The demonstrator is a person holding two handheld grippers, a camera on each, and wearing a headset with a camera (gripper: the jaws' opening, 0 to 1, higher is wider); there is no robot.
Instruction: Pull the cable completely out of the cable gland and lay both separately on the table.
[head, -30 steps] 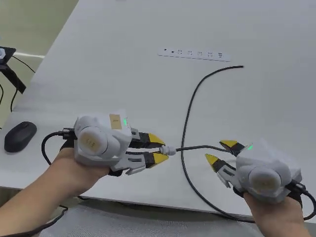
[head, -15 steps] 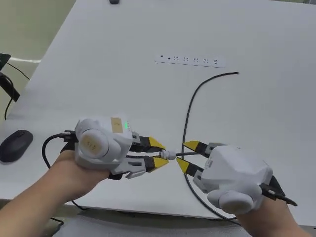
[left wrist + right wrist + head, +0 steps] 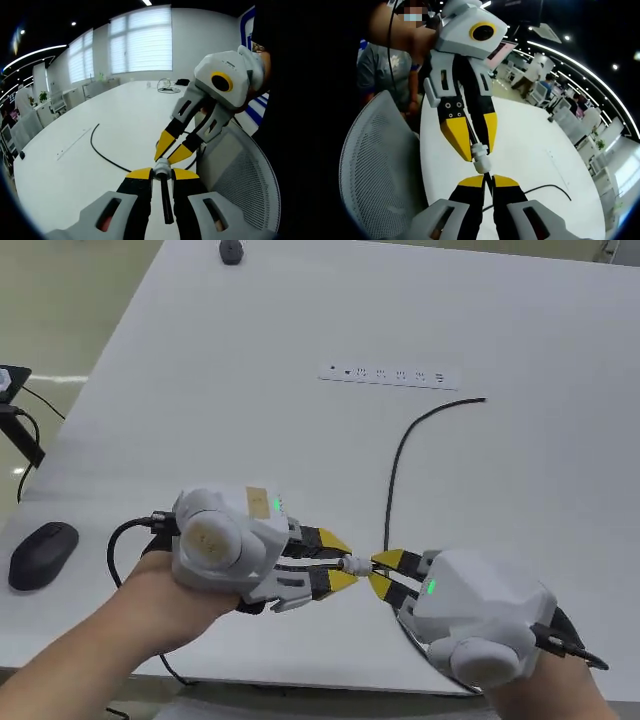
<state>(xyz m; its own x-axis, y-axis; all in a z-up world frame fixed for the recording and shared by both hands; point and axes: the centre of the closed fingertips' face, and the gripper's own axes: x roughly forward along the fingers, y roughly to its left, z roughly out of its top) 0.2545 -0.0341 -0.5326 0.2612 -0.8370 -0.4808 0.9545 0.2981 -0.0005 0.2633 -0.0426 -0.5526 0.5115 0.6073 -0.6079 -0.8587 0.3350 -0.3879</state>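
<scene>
A small white cable gland sits between the yellow tips of my left gripper, which is shut on it just above the table's near edge. The black cable leaves the gland to the right. My right gripper is shut on it right beside the gland. In the left gripper view the gland is at my jaw tips, with the right gripper nose to nose with it. The right gripper view has the gland just ahead of my right gripper, held by the left gripper.
The cable's far end lies near a white power strip. A black mouse sits at the left edge of the white table, another far back. A grey mesh chair stands below the near table edge.
My right gripper has moved left along the cable up to the gland and has gone from open to shut on the cable. The left gripper has kept hold of the gland.
</scene>
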